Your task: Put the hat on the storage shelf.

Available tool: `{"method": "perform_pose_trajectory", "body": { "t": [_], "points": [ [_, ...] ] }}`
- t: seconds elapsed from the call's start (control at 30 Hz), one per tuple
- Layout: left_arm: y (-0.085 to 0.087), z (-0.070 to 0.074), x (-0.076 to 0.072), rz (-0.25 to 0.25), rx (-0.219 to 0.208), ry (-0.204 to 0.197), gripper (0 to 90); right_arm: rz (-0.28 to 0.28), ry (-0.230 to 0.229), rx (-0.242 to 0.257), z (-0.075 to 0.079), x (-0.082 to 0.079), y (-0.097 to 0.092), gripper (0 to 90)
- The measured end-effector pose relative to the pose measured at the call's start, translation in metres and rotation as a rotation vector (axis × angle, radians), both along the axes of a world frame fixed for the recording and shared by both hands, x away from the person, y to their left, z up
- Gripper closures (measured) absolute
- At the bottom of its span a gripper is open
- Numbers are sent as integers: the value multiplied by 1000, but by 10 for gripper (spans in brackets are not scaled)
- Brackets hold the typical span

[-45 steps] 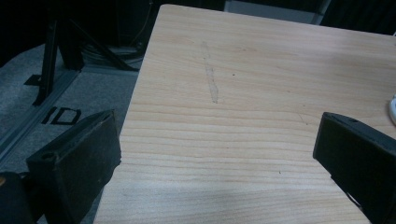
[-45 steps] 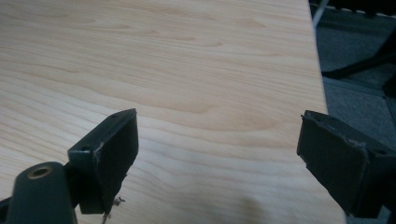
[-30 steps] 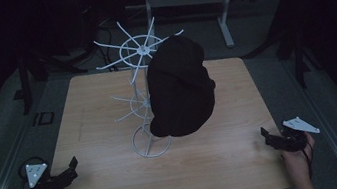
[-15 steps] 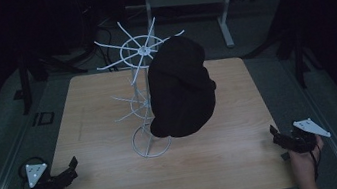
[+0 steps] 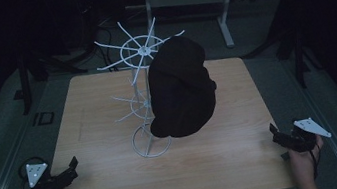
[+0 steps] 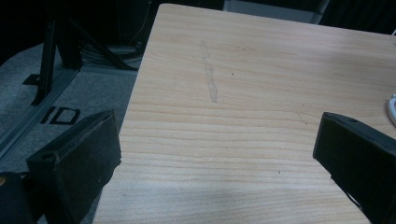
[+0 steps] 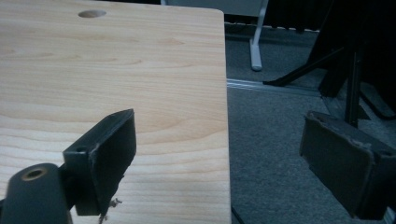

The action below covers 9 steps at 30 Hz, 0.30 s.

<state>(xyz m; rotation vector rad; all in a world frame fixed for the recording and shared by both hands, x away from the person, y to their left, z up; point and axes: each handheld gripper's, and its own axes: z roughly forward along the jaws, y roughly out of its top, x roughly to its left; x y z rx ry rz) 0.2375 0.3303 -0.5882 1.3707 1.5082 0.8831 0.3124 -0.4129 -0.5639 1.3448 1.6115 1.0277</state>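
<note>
Resting at the tabletop's near corners, the left gripper (image 5: 72,165) and right gripper (image 5: 274,132) both stand wide open with nothing between their jaws. The left straddles the near left edge, the right the near right edge. Between them, well apart from both, a white wire rack (image 5: 151,147) stands mid-table. A black hat (image 5: 180,87) hangs on its right side. Bare table (image 5: 218,173) lies between grippers and rack.
</note>
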Motion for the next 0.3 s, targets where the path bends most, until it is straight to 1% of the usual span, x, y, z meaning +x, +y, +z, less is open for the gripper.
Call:
{"method": "perform_pose_trajectory", "body": {
  "t": [0.07,0.13,0.3],
  "points": [
    [0,0,0,0,0,-1,15,10,-1,8,0,0,-1,107],
    [0,0,0,0,0,0,15,6,-6,1,0,0,0,107],
    [0,0,0,-1,-1,0,14,11,-3,-1,0,0,0,108]
  ]
}}
